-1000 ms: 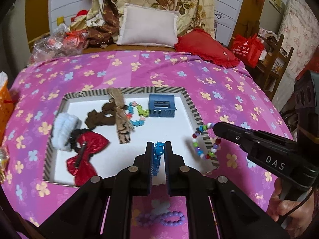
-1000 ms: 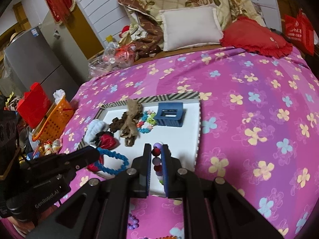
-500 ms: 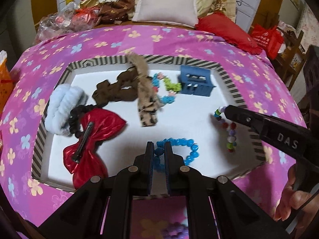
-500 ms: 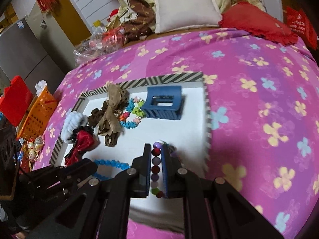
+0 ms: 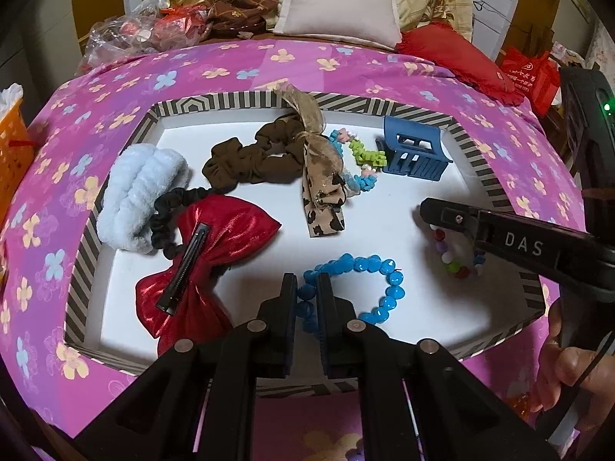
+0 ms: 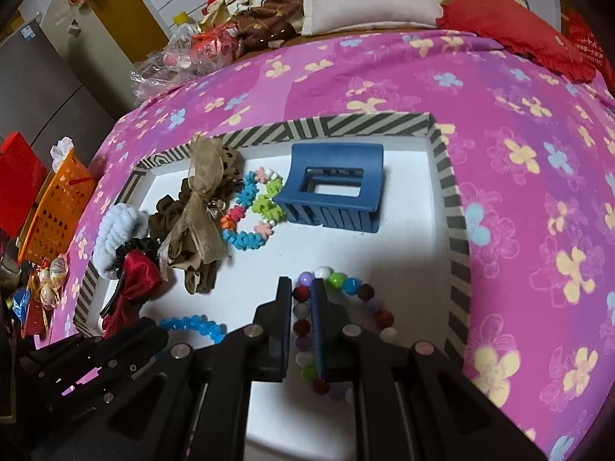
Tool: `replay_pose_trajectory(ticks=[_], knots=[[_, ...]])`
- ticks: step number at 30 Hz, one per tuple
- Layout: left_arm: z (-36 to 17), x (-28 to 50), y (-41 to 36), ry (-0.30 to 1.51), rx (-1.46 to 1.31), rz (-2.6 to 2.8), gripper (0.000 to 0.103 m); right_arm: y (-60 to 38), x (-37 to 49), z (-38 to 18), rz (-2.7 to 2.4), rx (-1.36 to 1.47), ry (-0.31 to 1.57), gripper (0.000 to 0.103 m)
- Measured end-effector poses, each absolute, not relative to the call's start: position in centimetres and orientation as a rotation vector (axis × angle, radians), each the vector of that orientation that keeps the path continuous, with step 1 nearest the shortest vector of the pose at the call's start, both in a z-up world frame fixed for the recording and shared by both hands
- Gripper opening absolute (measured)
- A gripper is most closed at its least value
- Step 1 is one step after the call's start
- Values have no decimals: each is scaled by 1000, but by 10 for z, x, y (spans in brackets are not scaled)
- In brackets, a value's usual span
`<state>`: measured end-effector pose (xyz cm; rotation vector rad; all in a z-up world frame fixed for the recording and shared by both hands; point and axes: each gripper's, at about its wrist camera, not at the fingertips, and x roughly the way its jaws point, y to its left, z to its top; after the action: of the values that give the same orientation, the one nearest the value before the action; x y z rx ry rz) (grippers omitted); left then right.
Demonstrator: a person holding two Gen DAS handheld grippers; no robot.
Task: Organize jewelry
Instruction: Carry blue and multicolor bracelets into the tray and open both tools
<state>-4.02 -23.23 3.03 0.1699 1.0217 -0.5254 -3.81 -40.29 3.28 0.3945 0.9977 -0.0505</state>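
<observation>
Left wrist view: left gripper (image 5: 307, 288) jaws clamp the blue heart-bead bracelet (image 5: 369, 280) – right gripper (image 6: 301, 299) jaws pinch the multicoloured round-bead bracelet (image 6: 346, 288) – inside the striped-rim white tray (image 5: 496, 188).

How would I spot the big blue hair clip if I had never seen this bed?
On the pink flowered bedspread lies a white tray with a striped rim. In its far right corner sits the blue claw clip, beside a flower-bead bracelet. It is the only hard, boxy, toothed piece; everything nearby is beads or fabric.

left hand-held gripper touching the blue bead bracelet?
Touching. The left wrist view shows the left hand-held gripper shut on the blue bead bracelet, with beads pinched between its pads over the tray.
</observation>
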Motion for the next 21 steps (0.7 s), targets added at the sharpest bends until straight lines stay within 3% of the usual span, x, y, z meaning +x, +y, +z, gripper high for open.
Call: replay_pose_trajectory(ticks=[5, 12, 17, 21], knots=[[30, -40, -233, 1019, 170, -519, 4, -404, -39, 31, -46, 414, 1002, 11], [33, -43, -233, 994, 187, -509, 4, -406, -45, 34, -39, 441, 993, 22], [42, -50, -232, 971, 185, -513, 22, -403, -57, 47, -36, 433, 967, 26], [52, -61, -228, 945, 191, -506, 22, -397, -73, 62, -39, 410, 932, 36]])
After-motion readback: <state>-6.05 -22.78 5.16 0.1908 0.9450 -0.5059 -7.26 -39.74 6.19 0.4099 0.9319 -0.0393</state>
